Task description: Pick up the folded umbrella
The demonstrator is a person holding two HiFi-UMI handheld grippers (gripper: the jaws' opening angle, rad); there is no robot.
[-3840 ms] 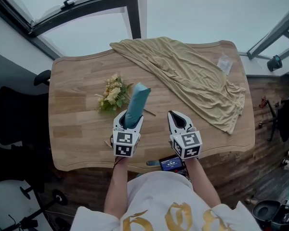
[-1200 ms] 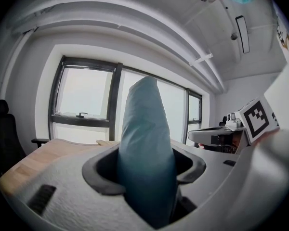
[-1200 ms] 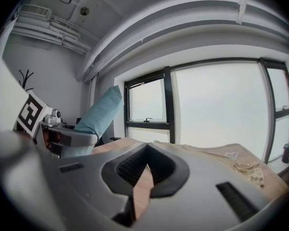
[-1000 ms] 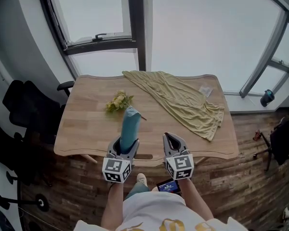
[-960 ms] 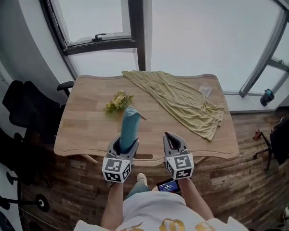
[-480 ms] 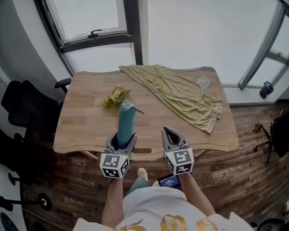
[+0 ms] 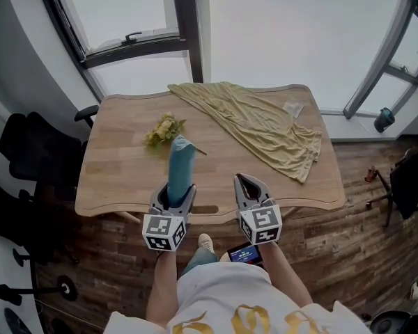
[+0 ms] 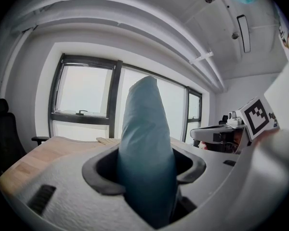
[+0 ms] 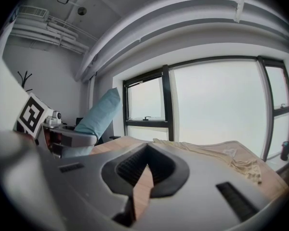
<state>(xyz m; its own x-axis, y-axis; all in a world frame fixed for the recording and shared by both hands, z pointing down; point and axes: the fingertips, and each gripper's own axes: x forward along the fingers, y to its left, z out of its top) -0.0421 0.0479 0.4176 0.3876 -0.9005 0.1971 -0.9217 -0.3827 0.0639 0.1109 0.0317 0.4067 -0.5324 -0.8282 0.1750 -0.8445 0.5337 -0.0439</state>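
Left gripper [image 7: 172, 192] clamped on umbrella [image 7: 180, 167] at its near end. The long axis runs away from the person, free end slightly raised and aimed at table's [image 7: 118, 179] far edge, above its near edge. Right gripper [image 7: 246, 181]: jaws together, empty.

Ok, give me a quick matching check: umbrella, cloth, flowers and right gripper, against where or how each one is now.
1 umbrella
2 cloth
3 flowers
4 right gripper

A lying on the table beside the cloth
B shut, nothing in it
C clamped in the left gripper
D spread across the table's far side

Pairs: 1-C, 2-D, 3-A, 4-B
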